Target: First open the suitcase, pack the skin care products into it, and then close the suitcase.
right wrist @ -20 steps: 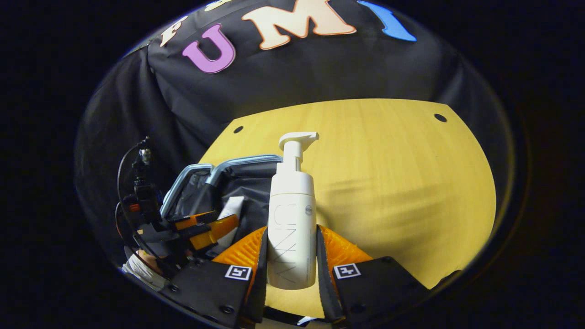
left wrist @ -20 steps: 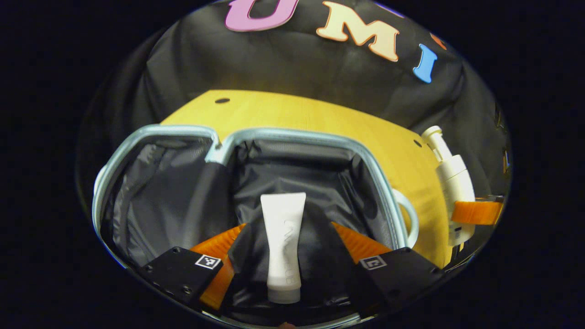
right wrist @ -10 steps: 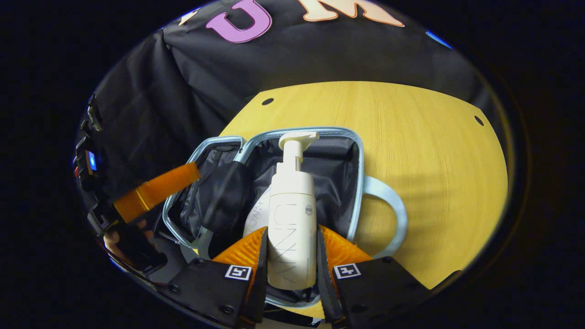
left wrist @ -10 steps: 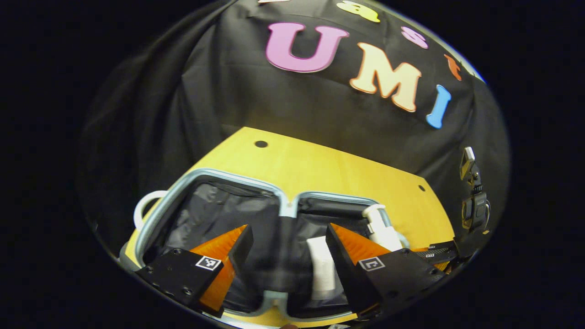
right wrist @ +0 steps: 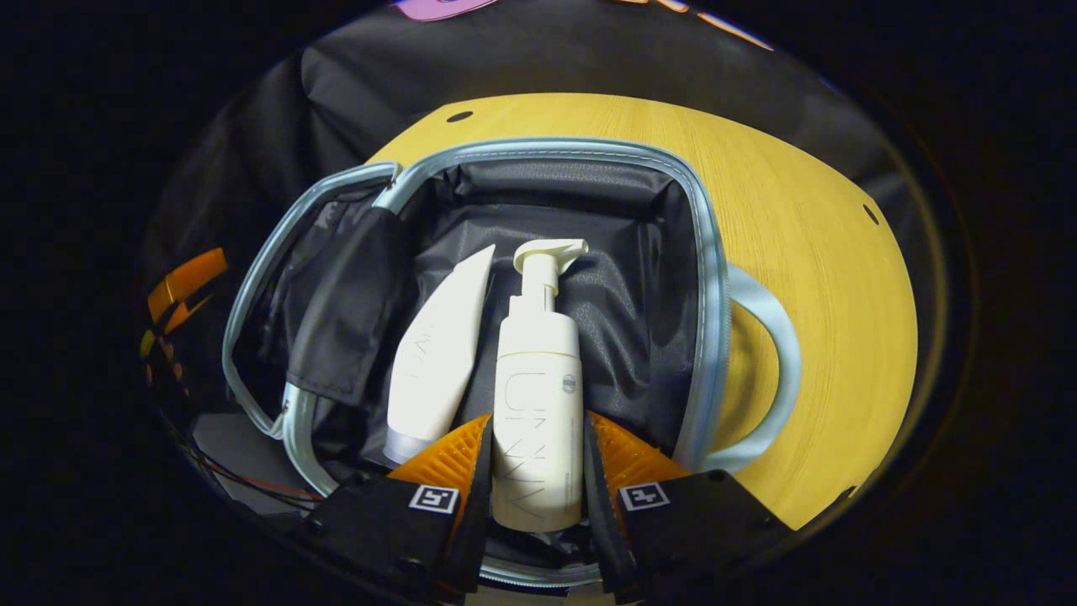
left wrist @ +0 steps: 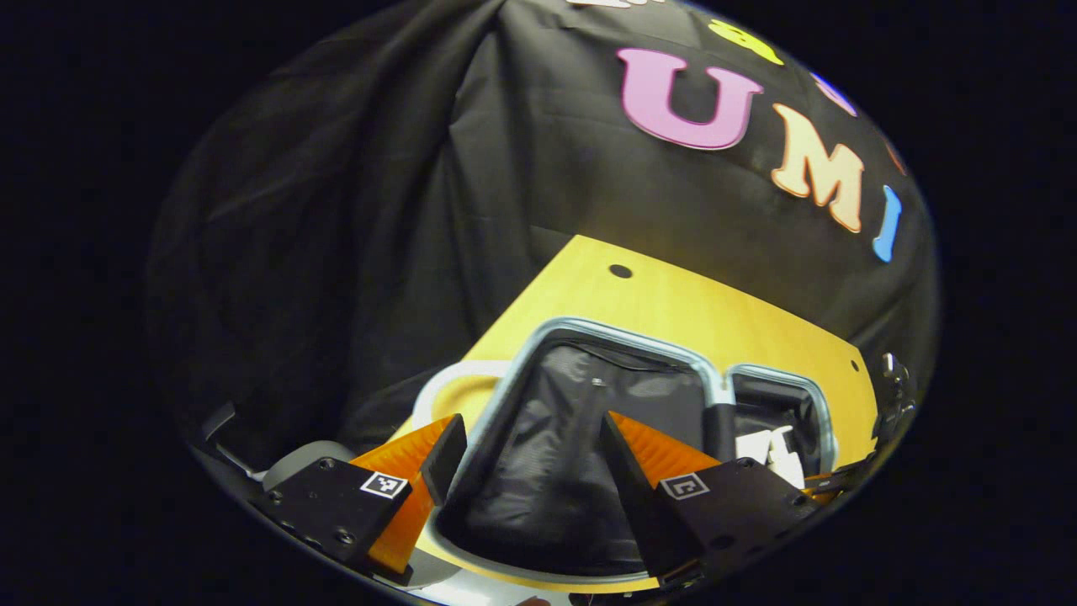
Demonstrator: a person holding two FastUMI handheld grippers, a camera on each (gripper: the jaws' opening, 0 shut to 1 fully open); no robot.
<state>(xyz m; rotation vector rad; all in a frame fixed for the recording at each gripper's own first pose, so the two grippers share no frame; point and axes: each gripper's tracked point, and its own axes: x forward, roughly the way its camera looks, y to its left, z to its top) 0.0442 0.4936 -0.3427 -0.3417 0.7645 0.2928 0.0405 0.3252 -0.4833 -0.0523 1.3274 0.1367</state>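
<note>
1. Right now the right claw [right wrist: 538, 459] pinches a white pump bottle of skin care product [right wrist: 538, 396], both of its fingers pressed against the bottle's lower sides.
2. That bottle stands upright along the claw's line, its pump head [right wrist: 549, 250] pointing away, over the open light-blue soft suitcase with a dark grey lining [right wrist: 589, 252].
3. A white squeeze tube with a pale cap [right wrist: 437, 353] lies on the lining of the right-hand half of the suitcase, just beside the bottle on its left, leaning slightly toward it.
4. A flat black fabric flap [right wrist: 349, 320] hangs at the hinge between the suitcase's two halves.
5. The suitcase lies spread flat on the yellow wooden table [right wrist: 808, 278], and its light-blue loop handle [right wrist: 778, 362] rests on the table beside the right rim.
6. In the left gripper view the left claw [left wrist: 530, 450] is spread wide with nothing between its fingers, hovering over the rim of the suitcase's other, dark-lined half [left wrist: 572, 438].
7. Farther off in that view, white items [left wrist: 770, 446] show inside the far half, too small to tell apart.
</note>
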